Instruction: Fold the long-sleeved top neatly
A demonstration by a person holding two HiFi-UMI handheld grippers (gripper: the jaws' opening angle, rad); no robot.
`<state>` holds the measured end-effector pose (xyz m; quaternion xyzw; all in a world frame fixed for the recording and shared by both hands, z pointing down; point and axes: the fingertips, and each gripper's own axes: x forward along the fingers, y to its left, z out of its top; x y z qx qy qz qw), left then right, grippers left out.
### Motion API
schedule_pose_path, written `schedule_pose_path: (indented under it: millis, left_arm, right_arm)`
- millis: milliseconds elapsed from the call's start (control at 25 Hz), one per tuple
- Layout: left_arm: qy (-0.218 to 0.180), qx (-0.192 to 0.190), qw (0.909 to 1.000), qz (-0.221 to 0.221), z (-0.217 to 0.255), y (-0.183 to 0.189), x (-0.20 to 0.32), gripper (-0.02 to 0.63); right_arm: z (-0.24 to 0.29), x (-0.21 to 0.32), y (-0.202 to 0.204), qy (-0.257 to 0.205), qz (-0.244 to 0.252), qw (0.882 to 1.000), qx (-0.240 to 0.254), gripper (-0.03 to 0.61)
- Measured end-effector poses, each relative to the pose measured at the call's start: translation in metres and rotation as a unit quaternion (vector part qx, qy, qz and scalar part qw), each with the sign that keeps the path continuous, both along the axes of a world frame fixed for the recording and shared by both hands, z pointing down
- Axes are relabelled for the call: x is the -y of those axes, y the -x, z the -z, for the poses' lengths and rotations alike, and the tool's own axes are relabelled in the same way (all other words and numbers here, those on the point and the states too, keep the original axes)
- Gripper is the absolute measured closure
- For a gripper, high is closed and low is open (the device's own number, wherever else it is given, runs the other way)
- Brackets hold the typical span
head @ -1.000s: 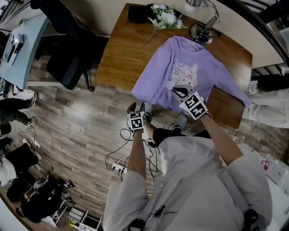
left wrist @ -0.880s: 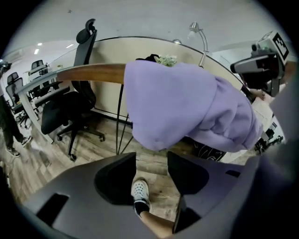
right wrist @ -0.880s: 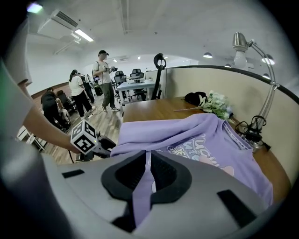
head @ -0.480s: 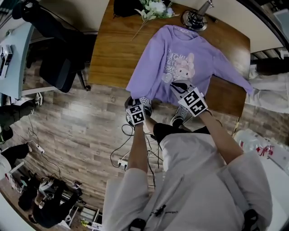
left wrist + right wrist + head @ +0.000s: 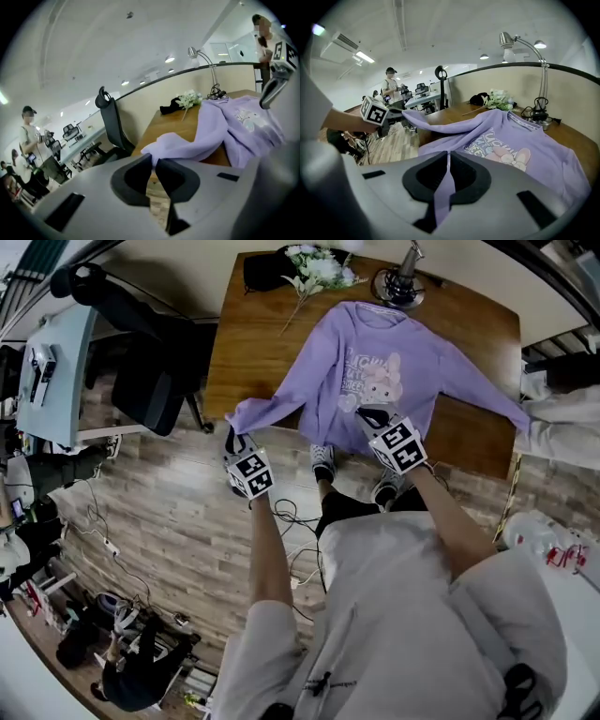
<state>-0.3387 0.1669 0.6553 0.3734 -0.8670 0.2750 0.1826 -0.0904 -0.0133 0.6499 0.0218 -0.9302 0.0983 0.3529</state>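
A purple long-sleeved top (image 5: 384, 371) with a pink cartoon print lies face up on the wooden table (image 5: 253, 343). My left gripper (image 5: 232, 435) is off the table's left front corner, shut on the end of the left sleeve (image 5: 187, 145), which stretches from it back to the top. Its jaws have just closed on that cloth (image 5: 153, 161). My right gripper (image 5: 368, 415) is at the near hem, shut on a fold of purple fabric (image 5: 448, 159), and has just tightened a little. The other sleeve (image 5: 487, 395) lies spread toward the right edge.
At the table's far edge stand a desk lamp (image 5: 398, 282), white flowers (image 5: 319, 266) and a dark bundle (image 5: 267, 268). A black office chair (image 5: 141, 381) stands left of the table. Cables (image 5: 291, 521) lie on the wooden floor. People stand far off at the left.
My left gripper has risen and swung left from the table's near edge, drawing the left sleeve out taut. The right gripper has stayed at the hem.
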Motion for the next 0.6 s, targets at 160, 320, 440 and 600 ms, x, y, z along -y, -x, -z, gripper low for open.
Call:
schedule_pose_path:
  millis: [160, 320, 440, 600]
  left_arm:
    - [-0.004, 0.077, 0.9966, -0.03, 0.07, 0.047, 0.03, 0.569]
    - [-0.009, 0.158, 0.983, -0.093, 0.138, 0.079, 0.074, 0.569]
    - [-0.016, 0.205, 0.9695, -0.134, 0.178, 0.1, 0.106, 0.569]
    - [-0.011, 0.245, 0.9547, -0.168, 0.211, 0.136, 0.135, 0.569]
  right_arm:
    - [0.009, -0.001, -0.001, 0.004, -0.034, 0.999, 0.007, 0.571]
    - [0.018, 0.001, 0.008, 0.005, -0.06, 0.998, 0.016, 0.571]
    - [0.021, 0.005, 0.018, 0.007, -0.081, 0.997, 0.019, 0.571]
    - [0.019, 0.009, 0.033, 0.006, -0.108, 0.994, 0.018, 0.571]
